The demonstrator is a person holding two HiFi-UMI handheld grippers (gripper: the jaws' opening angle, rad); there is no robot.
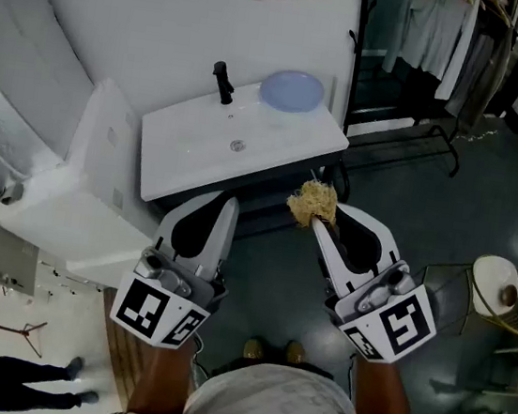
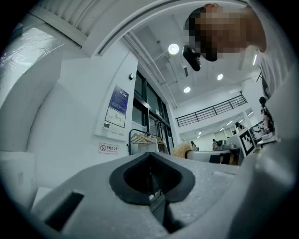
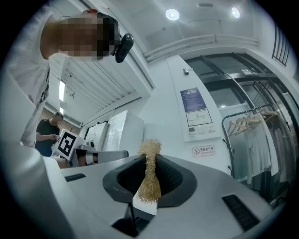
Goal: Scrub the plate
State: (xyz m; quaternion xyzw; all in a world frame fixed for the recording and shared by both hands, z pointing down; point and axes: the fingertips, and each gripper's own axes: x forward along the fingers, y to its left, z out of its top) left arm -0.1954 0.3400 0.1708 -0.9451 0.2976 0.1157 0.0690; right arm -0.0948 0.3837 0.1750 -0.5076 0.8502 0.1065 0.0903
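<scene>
While plate (image 1: 292, 90) is sitting on sink surface (image 1: 181, 155), right gripper (image 1: 321, 227) jaws are squeezing scrubber (image 1: 312, 202); left gripper (image 1: 228, 209) jaws are pressing together.

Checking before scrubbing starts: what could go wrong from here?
The plate lies at the far corner of the washbasin; scrubbing could push it off, since the left gripper is shut, holding nothing. The right gripper squeezes the scrubber thin between its jaws; it may slip out under pressure.

Blue plate (image 1: 292, 90) flat on washbasin (image 1: 191, 145), tan scrubber (image 1: 311, 204) clamped
</scene>
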